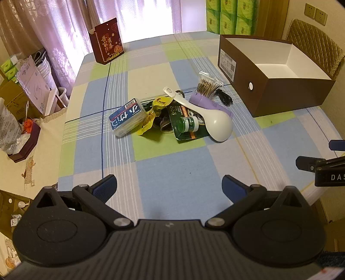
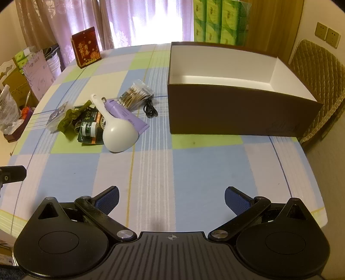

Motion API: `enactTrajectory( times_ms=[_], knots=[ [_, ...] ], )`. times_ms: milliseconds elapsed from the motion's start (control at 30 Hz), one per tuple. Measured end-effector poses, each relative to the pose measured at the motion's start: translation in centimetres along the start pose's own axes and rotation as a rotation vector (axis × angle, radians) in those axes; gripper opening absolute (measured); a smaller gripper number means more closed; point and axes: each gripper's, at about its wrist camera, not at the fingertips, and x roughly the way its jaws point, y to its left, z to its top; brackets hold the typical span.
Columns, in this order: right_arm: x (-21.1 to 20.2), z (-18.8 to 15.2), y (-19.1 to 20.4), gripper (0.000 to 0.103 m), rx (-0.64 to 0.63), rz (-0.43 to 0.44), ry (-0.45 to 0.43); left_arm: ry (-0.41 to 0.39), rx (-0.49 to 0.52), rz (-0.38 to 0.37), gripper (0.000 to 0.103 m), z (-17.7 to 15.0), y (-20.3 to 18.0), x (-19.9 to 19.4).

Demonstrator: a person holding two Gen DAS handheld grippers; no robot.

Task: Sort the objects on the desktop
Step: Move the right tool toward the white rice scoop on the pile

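A pile lies mid-table: a white rice scoop [image 1: 217,122] [image 2: 118,133], a purple tube [image 1: 212,105] [image 2: 129,117], a bag of cotton swabs [image 1: 207,85] [image 2: 134,97], a black cable [image 1: 225,98] [image 2: 151,109], a green bottle [image 1: 186,126] [image 2: 87,129] on a green pouch [image 1: 189,134], a yellow wrapper [image 1: 151,117] and a blue-labelled clear box [image 1: 127,117]. An empty brown box [image 1: 280,94] [image 2: 241,112] stands to the right. My left gripper [image 1: 169,185] and right gripper [image 2: 171,197] are open, empty, near the front edge, well short of the pile.
A red gift box [image 1: 107,43] [image 2: 86,47] stands at the table's far left. A checked cloth [image 1: 172,163] covers the table. Green tissue packs [image 1: 228,17] and a padded chair [image 2: 319,71] lie beyond. Cluttered boxes [image 1: 25,90] sit off the left edge.
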Motion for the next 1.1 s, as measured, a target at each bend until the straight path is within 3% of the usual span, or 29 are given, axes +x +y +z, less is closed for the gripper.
enactTrajectory(
  times_ms=[1100],
  knots=[
    [1.3,1.7,1.5,0.101,-0.032,0.018,0.002,0.021,-0.003,-0.013,0.102,1.2,0.9,1.4]
  ],
)
